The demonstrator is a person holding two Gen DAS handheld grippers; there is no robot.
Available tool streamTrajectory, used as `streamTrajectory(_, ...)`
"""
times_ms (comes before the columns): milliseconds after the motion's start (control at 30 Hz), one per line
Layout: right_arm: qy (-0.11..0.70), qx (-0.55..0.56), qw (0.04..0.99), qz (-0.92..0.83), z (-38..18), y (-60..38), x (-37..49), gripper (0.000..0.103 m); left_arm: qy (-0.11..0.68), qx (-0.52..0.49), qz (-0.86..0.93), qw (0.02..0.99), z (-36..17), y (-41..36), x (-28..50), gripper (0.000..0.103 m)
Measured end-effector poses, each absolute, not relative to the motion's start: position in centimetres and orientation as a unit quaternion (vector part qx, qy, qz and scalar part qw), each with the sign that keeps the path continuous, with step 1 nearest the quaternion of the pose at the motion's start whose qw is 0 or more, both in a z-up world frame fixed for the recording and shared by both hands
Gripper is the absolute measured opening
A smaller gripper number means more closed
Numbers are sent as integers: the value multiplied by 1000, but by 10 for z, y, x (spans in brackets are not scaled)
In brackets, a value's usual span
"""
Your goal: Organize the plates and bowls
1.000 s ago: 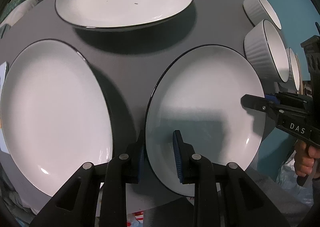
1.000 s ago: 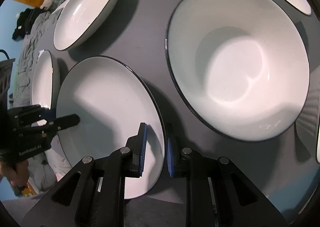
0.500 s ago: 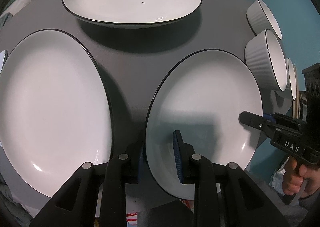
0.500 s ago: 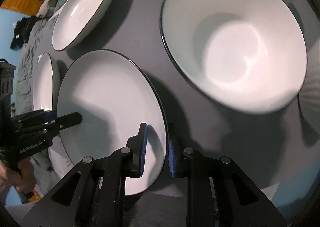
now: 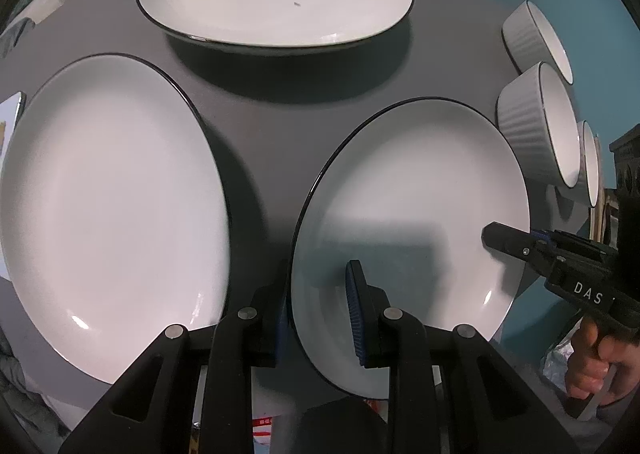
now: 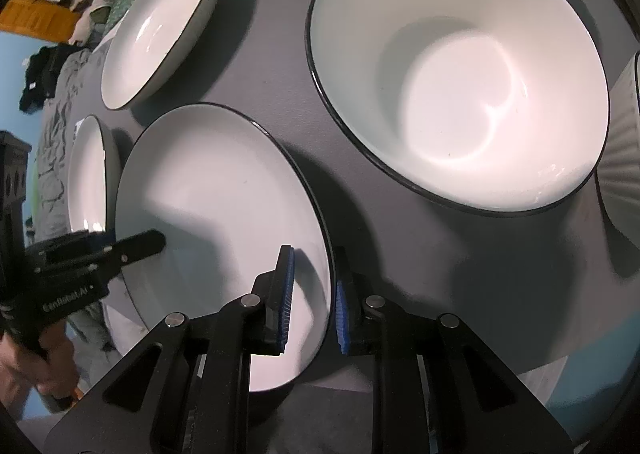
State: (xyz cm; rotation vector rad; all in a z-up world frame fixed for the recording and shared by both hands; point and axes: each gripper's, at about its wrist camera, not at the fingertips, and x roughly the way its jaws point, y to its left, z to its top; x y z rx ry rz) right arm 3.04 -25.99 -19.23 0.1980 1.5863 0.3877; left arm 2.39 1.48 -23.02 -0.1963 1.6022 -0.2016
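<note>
Both grippers grip one white plate (image 5: 408,213) with a black rim by opposite edges, above the grey table (image 5: 260,141). Left gripper (image 5: 320,308): blue pads pinch the plate's near rim. Right gripper (image 6: 312,294): pads straddle the other rim, pinching it. A larger plate (image 5: 112,205) lies to the left; a deep bowl (image 6: 460,73) sits beyond the right gripper.

White black-rimmed plate (image 5: 416,189), rim claw-gripped

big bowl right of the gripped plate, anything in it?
Empty. The right wrist view looks straight into the large bowl: bare white glaze down to the bottom, only light reflections and shadow inside.
</note>
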Motion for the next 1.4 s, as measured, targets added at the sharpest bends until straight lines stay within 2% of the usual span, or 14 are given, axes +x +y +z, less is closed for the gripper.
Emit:
streamTrajectory(467,701,59,685,192,-151,-231,53,17,696,-110,-80,705,-181,69,43,25)
streamTrajectory(833,682,40,696,222,-137,-192,115,17,670,-119,-49,731,-146,114,91,26)
streamTrajectory(1400,689,19,678,255,-158,-138,191,17,676,-119,13,727,-209,89,166,28)
